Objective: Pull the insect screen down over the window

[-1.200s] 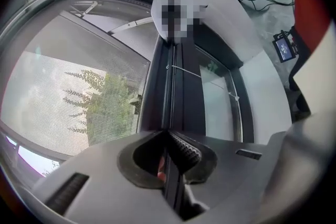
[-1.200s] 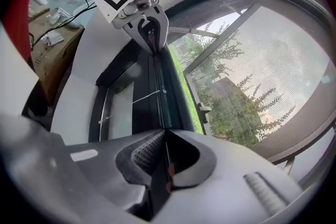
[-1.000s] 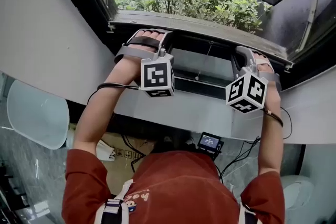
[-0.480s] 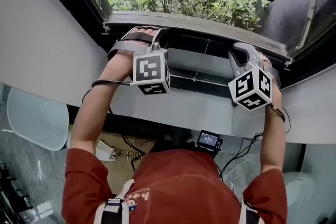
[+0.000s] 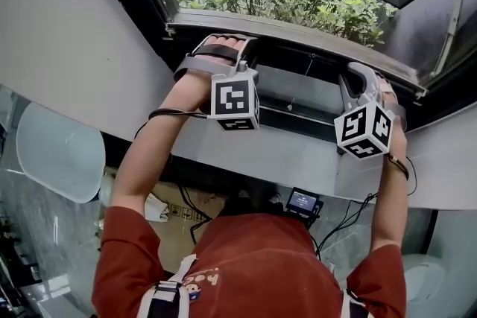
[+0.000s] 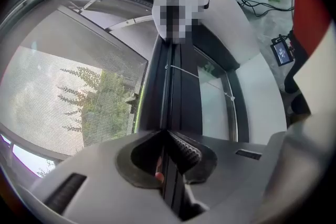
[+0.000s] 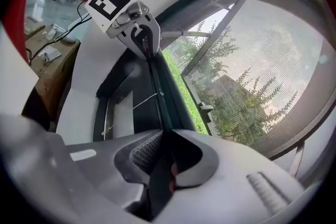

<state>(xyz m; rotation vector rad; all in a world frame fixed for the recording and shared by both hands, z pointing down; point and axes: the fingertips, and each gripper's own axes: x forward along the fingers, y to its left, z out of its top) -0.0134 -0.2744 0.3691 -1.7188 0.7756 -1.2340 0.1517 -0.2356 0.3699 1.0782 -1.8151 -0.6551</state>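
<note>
Both tools on the screen, both closed.

Left tool [image 6: 169,152]: jaws pressed onto the dark bar [image 6: 176,97] of the screen, ribbed pad flat against one face. The bar leaves the jaws and runs straight ahead to the right tool [image 5: 358,86], which shows at the far end of the left gripper view.

Right tool: same state in its own view, jaws pinching the bar edge-on, the left tool in sight at the other end.

Where the screen is: the mesh [image 6: 79,92] hangs off one long side of the bar, on the outdoor side, with trees showing through it. On the other side is a pale panel with a thin cord [image 6: 199,77] across it. In the head view the tools sit just under the grey ledge [image 5: 283,30] of the window frame, with greenery beyond.

Key relation: the bar's long axis runs tool to tool, across the window. The two grips are well apart, one towards each end. Neither hand is nearer; each is on the bar already.

Judgement: the pull has to go square to that axis, both tools moving together. If one leads, I expect the bar to cock in its side tracks and bind.

How much travel is left I cannot tell; no view shows the mesh's far edge.
</note>
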